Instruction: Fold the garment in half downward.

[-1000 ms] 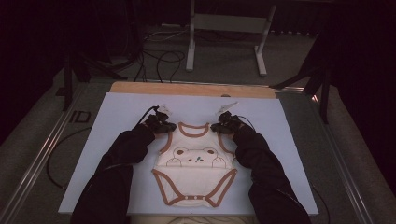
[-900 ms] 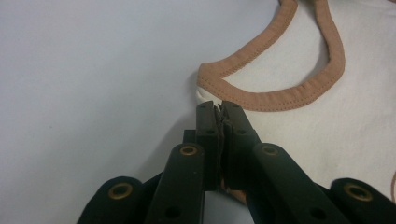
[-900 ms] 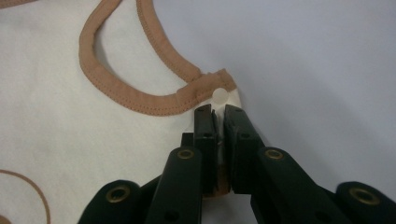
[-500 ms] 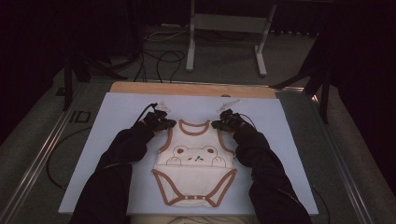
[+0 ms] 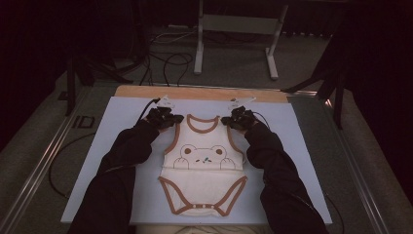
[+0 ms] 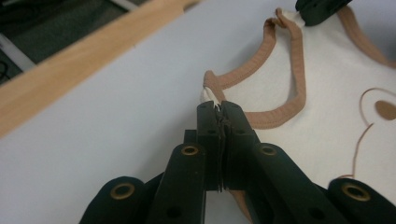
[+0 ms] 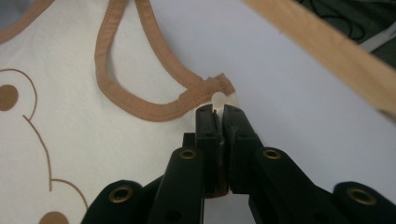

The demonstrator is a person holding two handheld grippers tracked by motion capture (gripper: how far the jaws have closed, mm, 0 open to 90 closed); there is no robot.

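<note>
Pinching bodysuit point(image 5: 203, 165) shoulders, jaws closed.

Tabletop point(image 5: 122, 146): pale blue-white sheet surface, with a bare wooden strip point(image 5: 195, 92) along its far edge, occupying the centre of the high view. One item lay directly on it: a cream baby bodysuit point(image 5: 204, 178) with brown trim and a bear face print, spread flat at centre, neck opening toward the top of the frame, snap crotch toward the bottom edge.

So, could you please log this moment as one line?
left claw: shut on bodysuit shoulder | right claw: shut on other shoulder | bodysuit: flat, face up on mat
</note>
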